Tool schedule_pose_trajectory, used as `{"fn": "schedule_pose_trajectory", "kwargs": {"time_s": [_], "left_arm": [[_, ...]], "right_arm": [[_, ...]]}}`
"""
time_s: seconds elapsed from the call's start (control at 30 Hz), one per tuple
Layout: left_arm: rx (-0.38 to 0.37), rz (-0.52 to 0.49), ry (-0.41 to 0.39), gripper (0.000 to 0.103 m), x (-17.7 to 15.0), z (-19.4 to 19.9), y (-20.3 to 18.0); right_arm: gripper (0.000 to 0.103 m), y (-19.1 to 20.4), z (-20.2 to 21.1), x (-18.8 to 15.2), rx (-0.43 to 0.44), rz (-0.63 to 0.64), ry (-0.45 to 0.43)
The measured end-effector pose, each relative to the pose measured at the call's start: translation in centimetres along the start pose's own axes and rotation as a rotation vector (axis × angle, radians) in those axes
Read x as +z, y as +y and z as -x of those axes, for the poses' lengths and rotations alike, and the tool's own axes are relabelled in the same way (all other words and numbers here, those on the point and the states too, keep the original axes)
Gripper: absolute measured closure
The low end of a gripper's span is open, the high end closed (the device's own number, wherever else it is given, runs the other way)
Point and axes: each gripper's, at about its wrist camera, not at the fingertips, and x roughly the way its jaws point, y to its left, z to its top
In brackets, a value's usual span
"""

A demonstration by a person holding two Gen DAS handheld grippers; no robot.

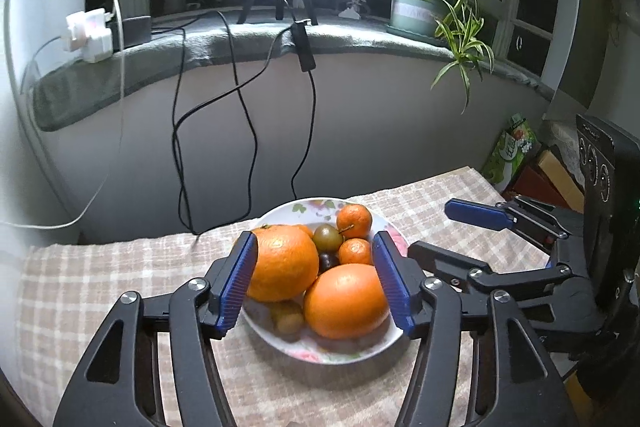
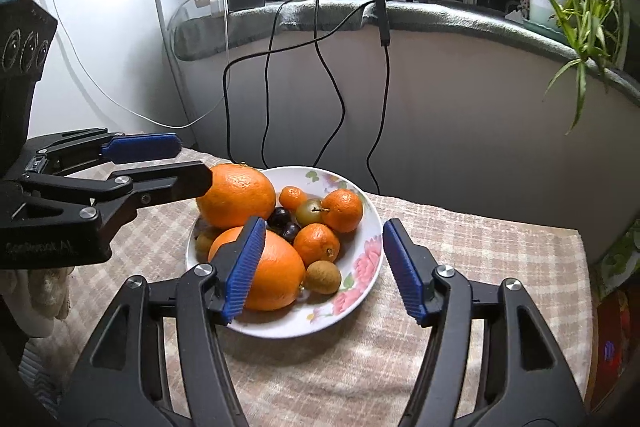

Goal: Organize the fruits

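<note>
Fruits [image 1: 282,263] lie heaped in the flowered plate [image 2: 362,267] on the bench. Left tongs [image 1: 316,283] and right tongs [image 2: 324,273] hover beside the plate, both spread apart, gripping nothing.

Readable text is scarce. The left gripper's [image 2: 192,163] black body, seen from the right wrist view, carries faint embossed lettering low on its side, something like "GenRobot.AI"; the first letters are soft, so I can't confirm it. The green package [image 1: 512,151] leaning at the table's far right edge in the left wrist view has white cursive lettering on it, too small and warped to read. The plant pot [image 1: 416,11] on the sill shows a pale band with faint marks, not legible. Nothing else readable.
</note>
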Motion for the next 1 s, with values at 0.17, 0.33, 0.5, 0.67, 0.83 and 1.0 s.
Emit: {"fn": "schedule_pose_trajectory", "kwargs": {"time_s": [0.17,0.33,0.5,0.67,0.83,1.0], "left_arm": [[0.032,-0.002,-0.019,0.033,-0.8,1.3,-0.2],[0.076,0.017,-0.044,0.023,-1.5,2.6,-0.2],[0.120,0.026,-0.060,0.020,-2.4,3.6,-0.2],[0.143,0.049,-0.058,0.020,-3.2,4.1,0.1],[0.146,0.056,-0.053,0.020,-3.7,4.5,0.2],[0.151,0.058,-0.064,0.020,-3.8,5.1,0.3]], "right_arm": [[0.028,0.2,1.1,-0.3,-0.016,-0.012,-0.013],[0.013,0.3,2.0,-0.8,-0.034,-0.024,-0.020],[0.007,0.3,2.9,-1.6,-0.052,-0.041,-0.022],[0.005,0.1,3.4,-2.5,-0.068,-0.061,-0.011],[0.005,0.0,3.7,-2.9,-0.078,-0.073,-0.006],[0.005,0.0,3.8,-2.9,-0.084,-0.077,-0.007]]}}
